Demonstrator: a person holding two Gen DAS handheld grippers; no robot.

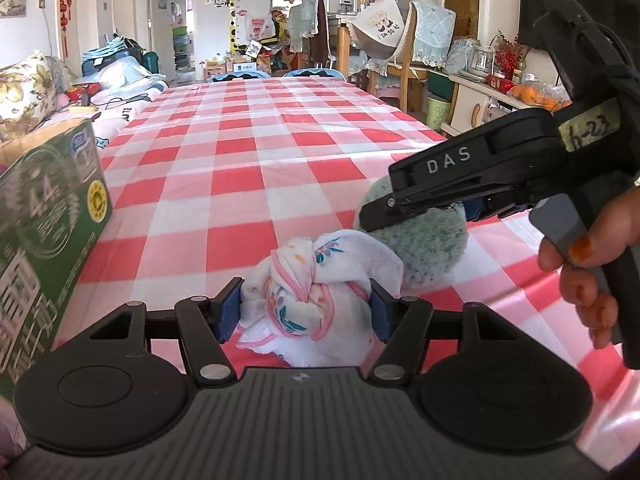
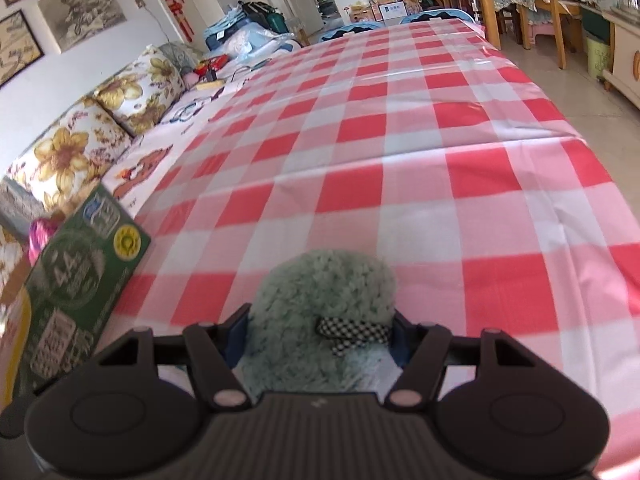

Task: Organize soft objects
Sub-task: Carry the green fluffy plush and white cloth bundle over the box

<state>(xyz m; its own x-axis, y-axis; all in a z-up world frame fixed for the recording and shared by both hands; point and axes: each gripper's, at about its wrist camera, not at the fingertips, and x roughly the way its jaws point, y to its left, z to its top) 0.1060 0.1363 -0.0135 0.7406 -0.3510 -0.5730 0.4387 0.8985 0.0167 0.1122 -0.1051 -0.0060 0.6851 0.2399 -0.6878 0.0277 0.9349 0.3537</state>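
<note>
Standing at the left edge in the left wrist view: one green cardboard box (image 1: 44, 232), top open, contents not visible from here. Left gripper (image 1: 306, 310): jaws pinching a knotted white cloth (image 1: 308, 292) with pink trim and flower print, blue pads touching it on both sides; the cloth rests on the table near the front edge. Just beside it to the right: a fuzzy pale-green plush (image 1: 428, 244), touching the cloth, with the right gripper (image 1: 420, 216) reaching in over it and a hand (image 1: 588, 264) with orange nails on the handle. Surface: red, pink and white checked tablecloth (image 1: 256, 152). Room beyond: floral cushion (image 1: 24, 92) at the left, wooden chairs draped with cloths, shelves, wall stickers.

Right wrist view. Same green box (image 2: 76, 296) at the left, something pink (image 2: 40, 236) showing behind its top edge; whether this lies inside cannot be told. Right gripper (image 2: 320, 336): jaws pinching the green plush (image 2: 320, 304), which fills the gap between the fingers and carries a black-and-white checked ribbon (image 2: 354, 330). Checked tablecloth (image 2: 400, 152) stretching ahead. Floral cushions (image 2: 100, 132) line the wall at the left beneath framed pictures (image 2: 80, 12); wooden chair legs (image 2: 556, 16) stand far right.
</note>
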